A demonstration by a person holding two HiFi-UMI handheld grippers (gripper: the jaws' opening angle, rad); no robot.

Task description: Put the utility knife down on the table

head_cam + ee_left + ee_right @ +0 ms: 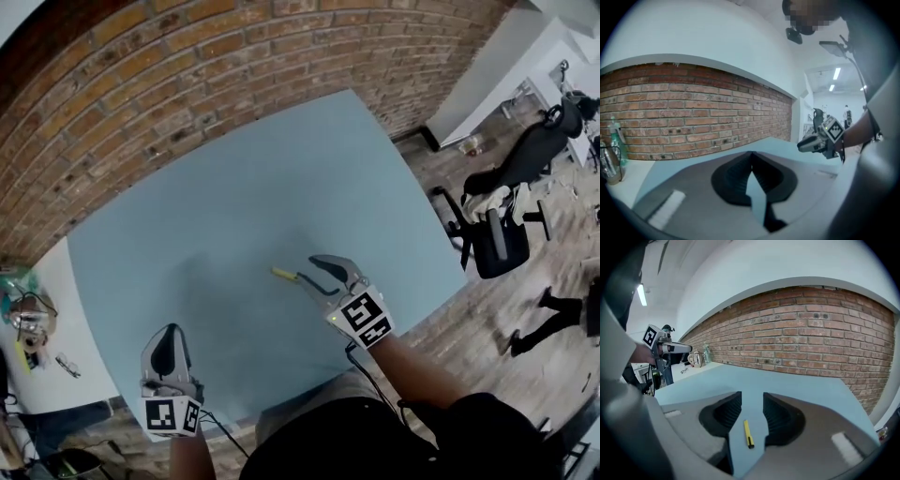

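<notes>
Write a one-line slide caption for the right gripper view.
Open right claw facing the yellow utility knife lying on the blue table.

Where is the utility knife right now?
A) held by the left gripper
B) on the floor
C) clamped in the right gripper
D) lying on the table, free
D: the utility knife lies flat on the table, seen between the right gripper's open jaws, touching neither.

The scene is brightly, evenly lit; ceiling strip lights (pixel 836 74) are seen glowing. Faint soft shadows are cast on the table (pixel 234 216). Edges are bent by fisheye distortion, corners are darkened, near foreground is blurred
</notes>
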